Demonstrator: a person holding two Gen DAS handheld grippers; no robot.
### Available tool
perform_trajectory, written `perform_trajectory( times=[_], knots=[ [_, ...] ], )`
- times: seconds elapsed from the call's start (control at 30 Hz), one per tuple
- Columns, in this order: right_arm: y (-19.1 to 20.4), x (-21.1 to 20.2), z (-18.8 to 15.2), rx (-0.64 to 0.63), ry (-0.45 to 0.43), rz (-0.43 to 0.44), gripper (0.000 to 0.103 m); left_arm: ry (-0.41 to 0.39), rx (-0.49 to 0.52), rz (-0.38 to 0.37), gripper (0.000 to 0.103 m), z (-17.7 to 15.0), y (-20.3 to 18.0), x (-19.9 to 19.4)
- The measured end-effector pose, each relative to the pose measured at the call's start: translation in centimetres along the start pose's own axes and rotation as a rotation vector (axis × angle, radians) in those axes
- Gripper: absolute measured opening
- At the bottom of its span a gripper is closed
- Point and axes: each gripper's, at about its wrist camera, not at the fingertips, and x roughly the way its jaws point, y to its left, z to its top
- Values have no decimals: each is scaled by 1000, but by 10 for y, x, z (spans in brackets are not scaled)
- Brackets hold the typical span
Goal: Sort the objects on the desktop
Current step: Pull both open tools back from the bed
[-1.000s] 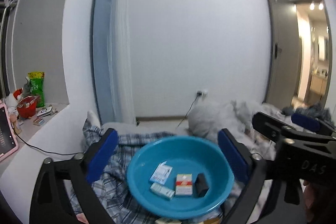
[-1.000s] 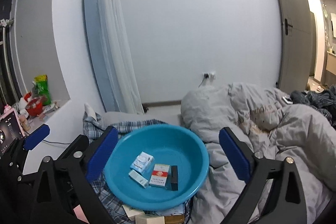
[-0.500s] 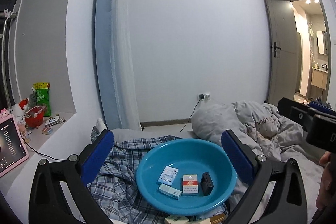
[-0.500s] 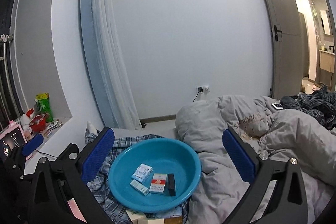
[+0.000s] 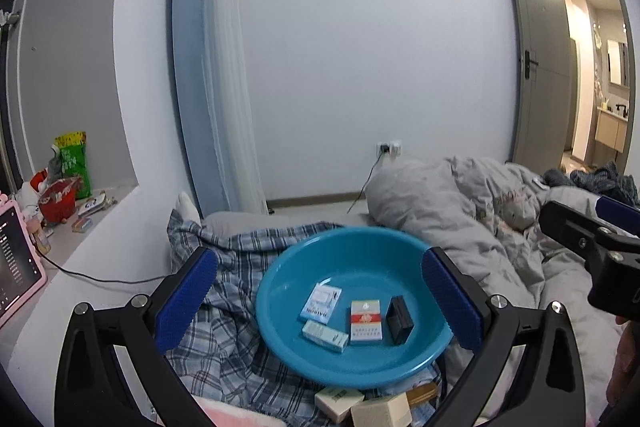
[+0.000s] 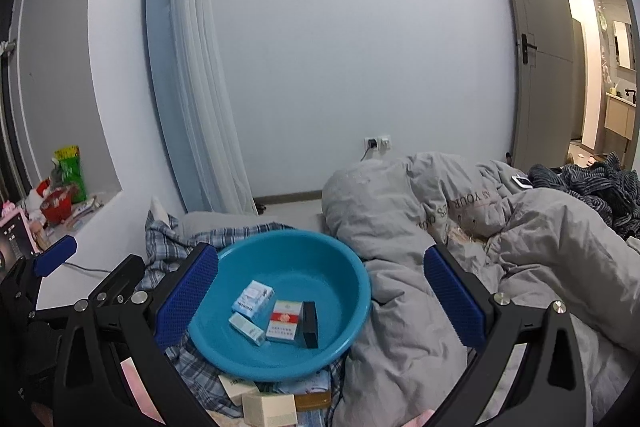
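A blue plastic basin (image 5: 360,243) (image 6: 344,267) rests on a plaid cloth on the bed. Inside it lie a white-and-blue box (image 5: 320,302) (image 6: 253,298), a pale green box (image 5: 325,335) (image 6: 247,329), a red-and-white pack (image 5: 365,319) (image 6: 284,320) and a small black box (image 5: 400,314) (image 6: 310,323). My left gripper (image 5: 320,303) stands open, held above and in front of the basin, with nothing between its blue pads. My right gripper (image 6: 320,301) is open too and empty, hovering over the basin's right side. Several more small boxes (image 5: 362,407) (image 6: 260,401) lie below the basin's near rim.
A rumpled grey duvet (image 6: 500,247) fills the right of the bed, with a phone (image 6: 522,181) on it. A plaid cloth (image 5: 224,315) lies under the basin. The window ledge at left holds a pink tablet (image 5: 16,267), a red bowl (image 5: 58,203) and a green bag (image 5: 72,163). An open door (image 5: 536,67) stands at right.
Both grippers have stayed open and empty. Both views tilted up and then back down a little, so the basin shifted in the frame. The boxes in the basin have not moved.
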Motion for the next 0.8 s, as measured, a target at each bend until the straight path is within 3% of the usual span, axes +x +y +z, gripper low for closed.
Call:
perform_trajectory(
  times=[0.4,0.8],
  knots=[
    [2,24,-46,-18,187,-24,102,160,-21,-32,103,-41,-1,23],
    [0,41,-96,19,364,-24,102,263,-18,-27,103,-74,0,36]
  ],
)
